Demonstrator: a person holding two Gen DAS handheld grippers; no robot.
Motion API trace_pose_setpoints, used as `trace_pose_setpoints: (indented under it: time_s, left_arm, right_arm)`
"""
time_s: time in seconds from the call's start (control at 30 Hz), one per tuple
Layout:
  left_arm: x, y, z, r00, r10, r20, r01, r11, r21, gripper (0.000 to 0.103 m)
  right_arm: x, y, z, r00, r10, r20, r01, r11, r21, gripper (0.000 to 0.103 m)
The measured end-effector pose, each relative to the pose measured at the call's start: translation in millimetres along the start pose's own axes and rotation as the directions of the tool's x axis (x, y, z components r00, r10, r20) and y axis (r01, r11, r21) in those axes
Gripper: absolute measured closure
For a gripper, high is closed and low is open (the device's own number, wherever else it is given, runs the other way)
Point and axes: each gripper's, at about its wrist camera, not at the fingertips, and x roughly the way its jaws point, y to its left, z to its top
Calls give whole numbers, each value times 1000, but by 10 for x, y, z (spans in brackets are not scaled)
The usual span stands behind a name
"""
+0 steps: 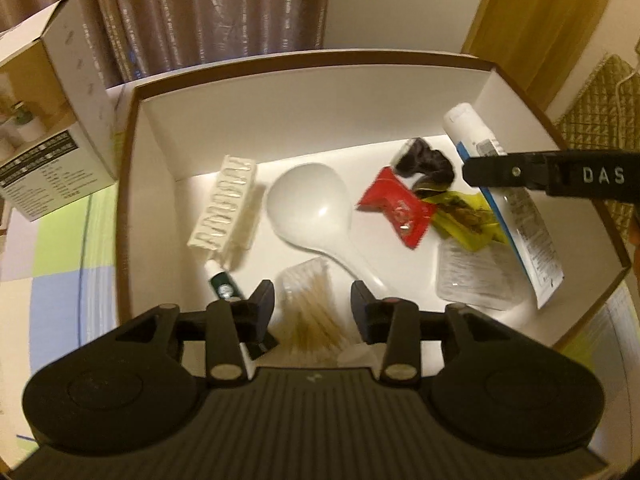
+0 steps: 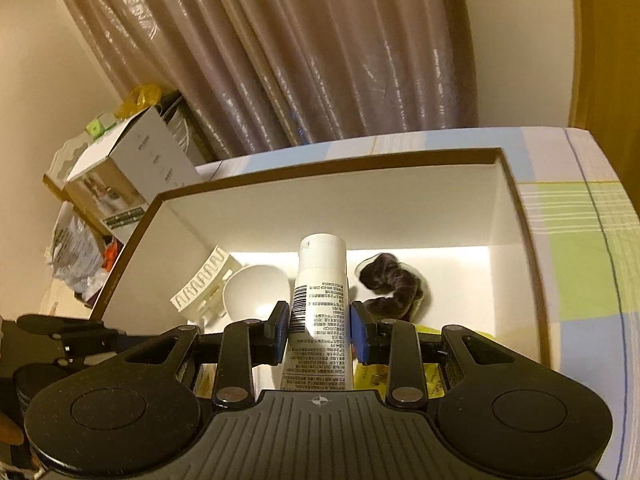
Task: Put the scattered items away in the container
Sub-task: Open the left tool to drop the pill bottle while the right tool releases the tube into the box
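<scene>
1. Left wrist view: the left claw (image 1: 313, 300) hangs over the near edge of the white box (image 1: 280, 80), its jaws spread wide and holding nothing.
2. Between and just below its fingertips lies a clear pack of cotton swabs (image 1: 310, 312) on the box floor.
3. Left of the claw sits a small green-and-white tube (image 1: 222, 286), and ahead-left of it a ribbed white plastic piece (image 1: 224, 208).
4. Straight ahead lies a white rice paddle (image 1: 316, 212), its handle running back toward the right finger.
5. Ahead-right are a red sachet (image 1: 396, 208), a dark hair scrunchie (image 1: 426, 160), a yellow packet (image 1: 464, 216) and a clear flat packet (image 1: 476, 276).
6. Far right, the right claw (image 1: 480, 170) reaches in sideways across a white tube with printed label (image 1: 520, 216).
7. Right wrist view: the right claw (image 2: 320, 334) is clenched on that tube (image 2: 320, 280), blue pads pressing both sides, cap pointing away, low inside the box (image 2: 360, 160).
8. Left of this claw show the ribbed piece (image 2: 200, 280) and paddle bowl (image 2: 256, 288); right of it, the scrunchie (image 2: 388, 280).
9. The box rests on a counter under a checked pastel cloth (image 2: 580, 248); a printed carton (image 2: 132, 168) stands left, brownish curtains (image 2: 320, 60) hang behind.
</scene>
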Motion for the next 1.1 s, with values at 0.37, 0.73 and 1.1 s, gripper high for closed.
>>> trace_pose_setpoints:
  time_s: [0.37,0.73,1.1]
  left_arm:
    - [8,54,-5,1000,11,-21,-12,1000,-14,58]
    - [51,47,16,1000,17,-26,-17,1000,-19,54]
    - [67,23,2,999,18,-30,-18,1000,-21,50]
  right_arm:
    - [291,108,-96,997,-9,-76,6,999,-39,68]
    - [365,169,-94,992,-30,-122,19,996,-92,68]
    - [290,173,-146,985,-85,-151,67,990,-122,68]
